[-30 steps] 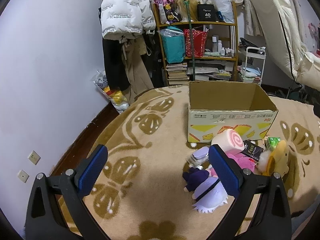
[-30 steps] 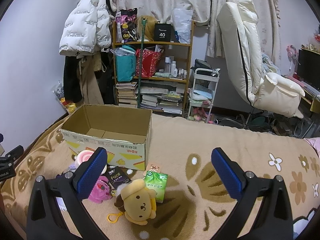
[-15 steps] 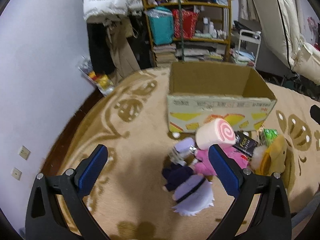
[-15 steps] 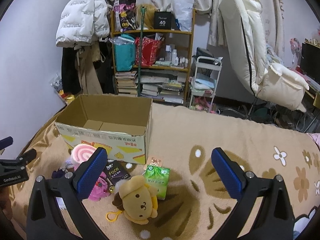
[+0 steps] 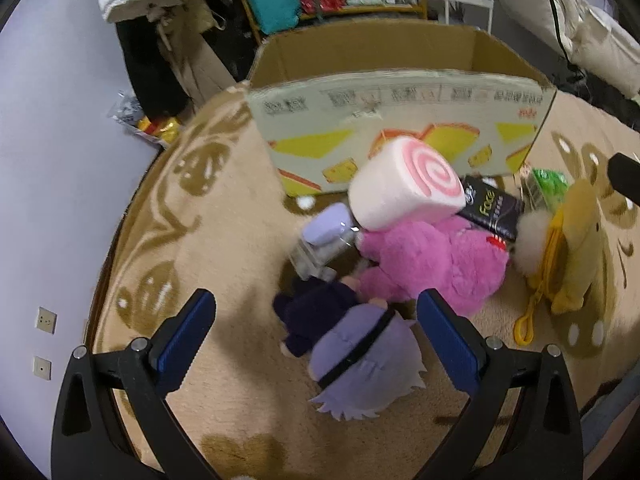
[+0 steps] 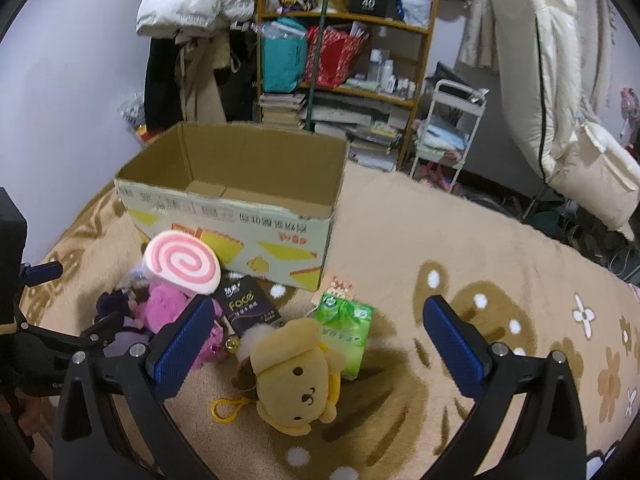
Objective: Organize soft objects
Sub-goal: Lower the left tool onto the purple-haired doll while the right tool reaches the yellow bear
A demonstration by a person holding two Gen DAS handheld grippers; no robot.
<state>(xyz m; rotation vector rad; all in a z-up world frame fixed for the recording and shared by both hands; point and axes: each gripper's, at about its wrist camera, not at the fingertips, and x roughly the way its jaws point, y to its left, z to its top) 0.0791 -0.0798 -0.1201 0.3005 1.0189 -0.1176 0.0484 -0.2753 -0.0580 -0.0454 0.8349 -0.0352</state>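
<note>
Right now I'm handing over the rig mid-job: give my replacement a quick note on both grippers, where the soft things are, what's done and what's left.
Left gripper: open, empty, poised over the purple-haired doll on the blanket.
Right gripper: open, empty, above the yellow dog plush.
Cardboard box: open top; nothing visible in the part of the inside that shows.
In a pile in front of the box: swirl roll cushion lying on the pink plush, doll, dog plush, black tissue pack, green tissue pack.
Done: nothing boxed as far as shown.
Left: all the soft items; the doll looks like the likely first pick.
</note>
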